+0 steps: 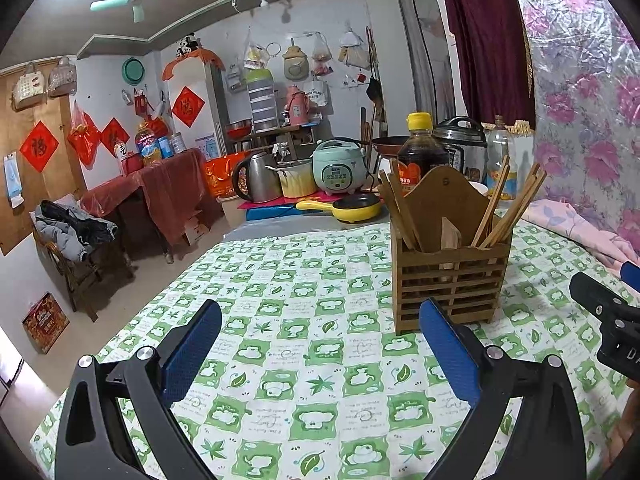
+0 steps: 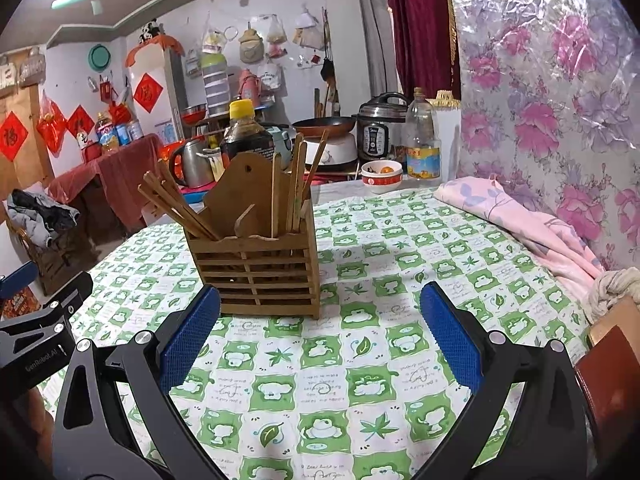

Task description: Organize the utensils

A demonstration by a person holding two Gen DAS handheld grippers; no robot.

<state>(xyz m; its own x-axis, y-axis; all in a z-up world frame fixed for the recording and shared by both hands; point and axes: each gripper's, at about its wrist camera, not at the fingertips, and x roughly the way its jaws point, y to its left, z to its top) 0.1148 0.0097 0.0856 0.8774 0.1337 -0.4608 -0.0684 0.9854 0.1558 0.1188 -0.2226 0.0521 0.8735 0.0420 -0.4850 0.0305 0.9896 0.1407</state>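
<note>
Right gripper (image 2: 320, 334) spread wide, empty, utensil holder (image 2: 256, 264) just beyond

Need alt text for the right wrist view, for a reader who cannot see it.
A wooden utensil holder with chopsticks leaning out stands on a green-and-white patterned tablecloth, just ahead of the open, empty right hand-held gripper. The left hand-held gripper shows at the left edge; a soy sauce bottle stands behind the holder.
</note>
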